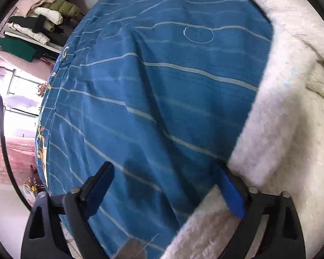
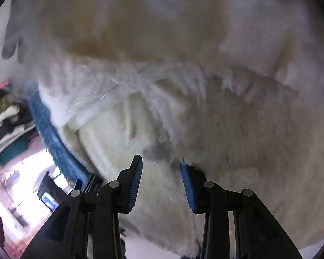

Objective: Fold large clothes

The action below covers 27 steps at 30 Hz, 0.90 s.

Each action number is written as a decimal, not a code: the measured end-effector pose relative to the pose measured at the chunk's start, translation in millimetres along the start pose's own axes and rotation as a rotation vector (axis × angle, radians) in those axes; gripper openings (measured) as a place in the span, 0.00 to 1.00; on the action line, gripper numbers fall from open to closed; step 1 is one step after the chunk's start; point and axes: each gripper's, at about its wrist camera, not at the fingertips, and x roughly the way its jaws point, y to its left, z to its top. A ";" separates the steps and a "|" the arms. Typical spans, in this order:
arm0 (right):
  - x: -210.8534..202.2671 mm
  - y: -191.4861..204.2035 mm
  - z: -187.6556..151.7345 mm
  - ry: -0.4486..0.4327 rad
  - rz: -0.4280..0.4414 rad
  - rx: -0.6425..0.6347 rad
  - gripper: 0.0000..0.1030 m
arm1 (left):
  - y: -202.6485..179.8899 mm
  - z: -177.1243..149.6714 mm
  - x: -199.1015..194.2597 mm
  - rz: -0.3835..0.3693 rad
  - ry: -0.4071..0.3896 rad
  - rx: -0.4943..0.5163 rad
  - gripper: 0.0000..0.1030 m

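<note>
Fleece garment, white and thick-piled, lies on the blue striped bedcover, along its right side in the left wrist view. Left gripper stands wide open over bare cover, its right finger touching the fleece edge; nothing is held. Right gripper is also open, low over the pile and empty; that view is blurred, so seams cannot be read. Judgement: the step is taking hold of an edge. Recommended: locate a hem, seat the pads past the pile onto fabric, close both grippers, lift evenly.
</note>
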 end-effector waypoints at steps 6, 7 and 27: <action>-20.6 22.8 -23.2 -0.106 -0.180 -0.131 0.08 | 17.1 4.3 -18.9 -0.024 0.040 -0.033 1.00; -30.2 26.4 -26.9 -0.135 -0.197 -0.135 0.08 | 26.5 3.8 -31.7 -0.036 0.024 -0.060 1.00; -237.4 -67.8 -5.6 -0.594 -0.238 0.176 0.48 | -28.0 -4.7 -23.0 -0.029 0.009 0.011 1.00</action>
